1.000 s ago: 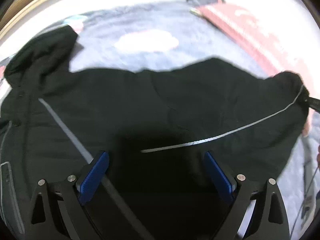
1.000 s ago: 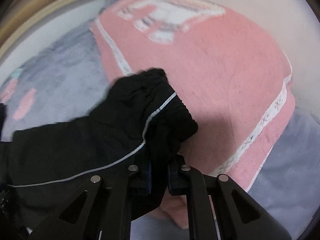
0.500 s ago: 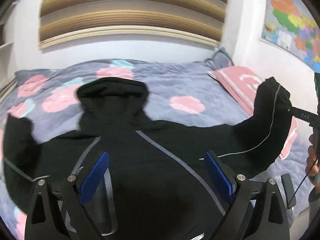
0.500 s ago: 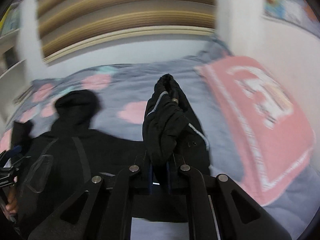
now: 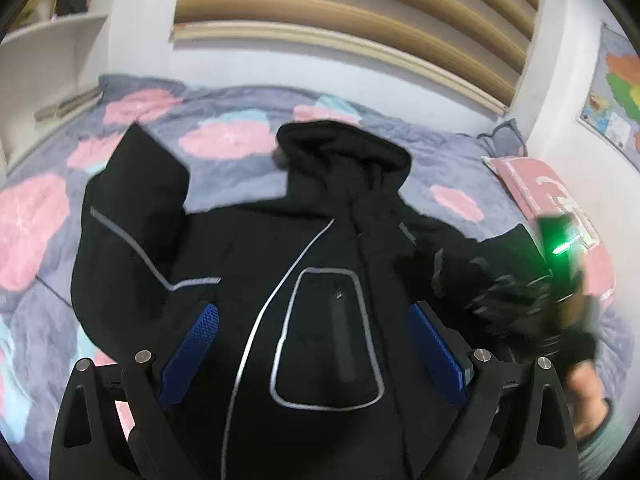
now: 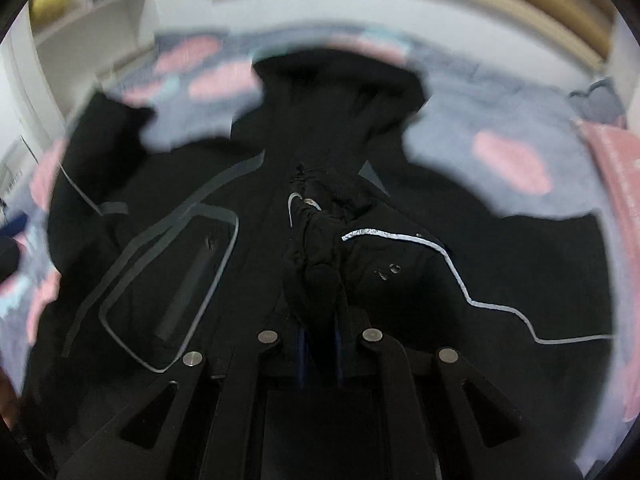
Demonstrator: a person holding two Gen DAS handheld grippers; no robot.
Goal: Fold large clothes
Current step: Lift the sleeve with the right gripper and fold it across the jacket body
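Note:
A black hooded jacket (image 5: 320, 280) with grey reflective piping lies spread face up on the bed, hood toward the wall. It also fills the right wrist view (image 6: 200, 240). My left gripper (image 5: 312, 344) is open and empty, hovering above the jacket's chest pocket. My right gripper (image 6: 320, 332) is shut on the jacket's right sleeve cuff (image 6: 316, 240) and holds it over the middle of the jacket body. The right gripper also shows in the left wrist view (image 5: 560, 264), with a green light. The jacket's other sleeve (image 5: 132, 200) lies bent up at the left.
The bed has a grey-blue cover with pink blotches (image 5: 224, 144). A pink pillow (image 5: 552, 200) lies at the right by the wall. White shelves (image 5: 52, 40) stand at the far left. A slatted headboard (image 5: 352, 8) runs behind the bed.
My right gripper has carried the sleeve cuff from out by the pink pillow inward over the jacket's middle. My left gripper has risen and tilted up, still open.

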